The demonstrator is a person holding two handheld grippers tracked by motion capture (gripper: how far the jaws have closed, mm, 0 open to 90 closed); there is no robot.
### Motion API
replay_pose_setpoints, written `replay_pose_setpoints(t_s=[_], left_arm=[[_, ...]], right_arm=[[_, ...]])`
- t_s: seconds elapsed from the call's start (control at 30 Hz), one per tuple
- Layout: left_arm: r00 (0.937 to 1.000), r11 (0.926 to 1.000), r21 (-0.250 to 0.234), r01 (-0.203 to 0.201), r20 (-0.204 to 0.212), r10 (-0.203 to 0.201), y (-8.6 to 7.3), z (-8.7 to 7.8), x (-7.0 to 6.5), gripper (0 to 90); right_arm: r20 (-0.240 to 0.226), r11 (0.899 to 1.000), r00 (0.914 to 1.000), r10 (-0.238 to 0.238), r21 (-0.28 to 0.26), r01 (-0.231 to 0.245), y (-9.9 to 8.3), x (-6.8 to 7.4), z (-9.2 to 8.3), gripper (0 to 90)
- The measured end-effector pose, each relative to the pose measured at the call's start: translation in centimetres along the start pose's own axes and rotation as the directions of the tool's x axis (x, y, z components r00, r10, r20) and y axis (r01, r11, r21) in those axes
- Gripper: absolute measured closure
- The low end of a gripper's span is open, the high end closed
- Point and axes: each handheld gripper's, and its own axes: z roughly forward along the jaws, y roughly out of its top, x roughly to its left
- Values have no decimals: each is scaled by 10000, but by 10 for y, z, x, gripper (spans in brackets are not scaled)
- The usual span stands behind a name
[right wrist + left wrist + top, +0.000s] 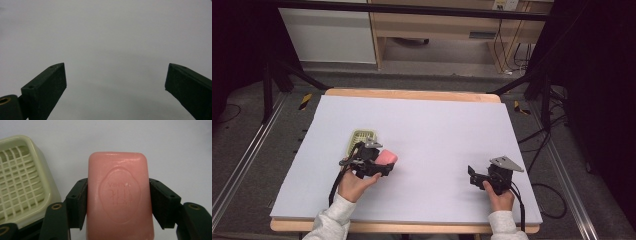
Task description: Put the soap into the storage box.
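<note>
Your left gripper (117, 202) has its jaws pressed on both long sides of the pink soap bar (118, 195) at lower centre, just beside the slotted dish (22, 182); smooth soap may slip out if you tilt, while your right gripper (115, 90) hangs wide apart, holding nothing.

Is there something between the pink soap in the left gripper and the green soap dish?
Nothing visible. The pink soap bar is clamped in the left gripper, and the soap dish sits right beside it, its grid empty.
</note>
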Motion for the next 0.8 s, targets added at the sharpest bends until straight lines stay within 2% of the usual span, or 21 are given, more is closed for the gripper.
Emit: replay_pose_setpoints(t_s=[0.4, 0.57, 0.8], left_arm=[[9991, 9982, -438, 403, -140, -409, 4, -15, 18, 371], [9971, 9953, -681, 683, -288, -704, 5, -22, 28, 371], [9928, 9923, -750, 990, -597, -1036, 5, -23, 42, 371]], right_arm=[[-11, 10000, 10000, 4, 2, -4, 0, 1, 0, 41], [-13, 10000, 10000, 17, 16, -17, 0, 1, 0, 41], [-15, 10000, 10000, -1, 7, 1, 0, 1, 1, 41]])
